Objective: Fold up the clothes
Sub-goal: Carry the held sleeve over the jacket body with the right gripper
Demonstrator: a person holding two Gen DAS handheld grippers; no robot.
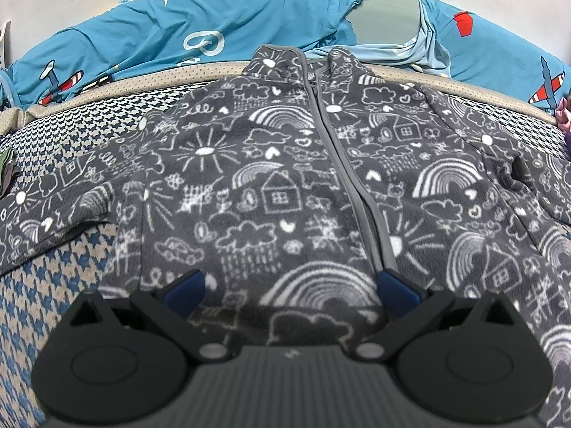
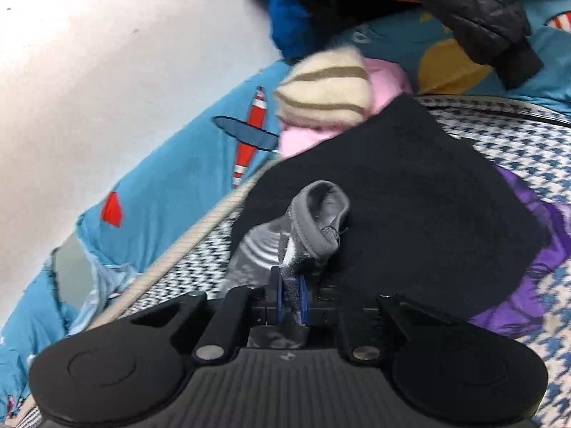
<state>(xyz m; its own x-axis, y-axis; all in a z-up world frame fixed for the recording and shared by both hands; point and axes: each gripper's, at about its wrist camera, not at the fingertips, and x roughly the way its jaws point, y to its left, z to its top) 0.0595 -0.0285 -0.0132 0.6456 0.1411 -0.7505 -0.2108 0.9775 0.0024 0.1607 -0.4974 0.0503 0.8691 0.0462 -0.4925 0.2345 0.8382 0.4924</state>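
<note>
A dark grey fleece jacket (image 1: 271,178) with white doodles of rainbows, houses and suns lies spread front-up on the houndstooth bed cover (image 1: 64,285), its grey zipper closed and its collar toward the wall. My left gripper (image 1: 291,283) hovers low over the jacket's hem, open, its blue pads wide apart with only flat fabric beneath them. In the right wrist view my right gripper (image 2: 291,297) is shut on the jacket's sleeve cuff (image 2: 317,214), whose grey-trimmed end stands up past the pads. The cuff hangs over a black garment (image 2: 410,185).
A blue quilt (image 1: 178,39) with airplane prints is bunched along the white wall. In the right wrist view, a cream striped knit (image 2: 324,85) and a pink garment (image 2: 385,78) lie behind the black one, with a black quilted jacket (image 2: 474,3) above and a purple item (image 2: 524,285) at the right.
</note>
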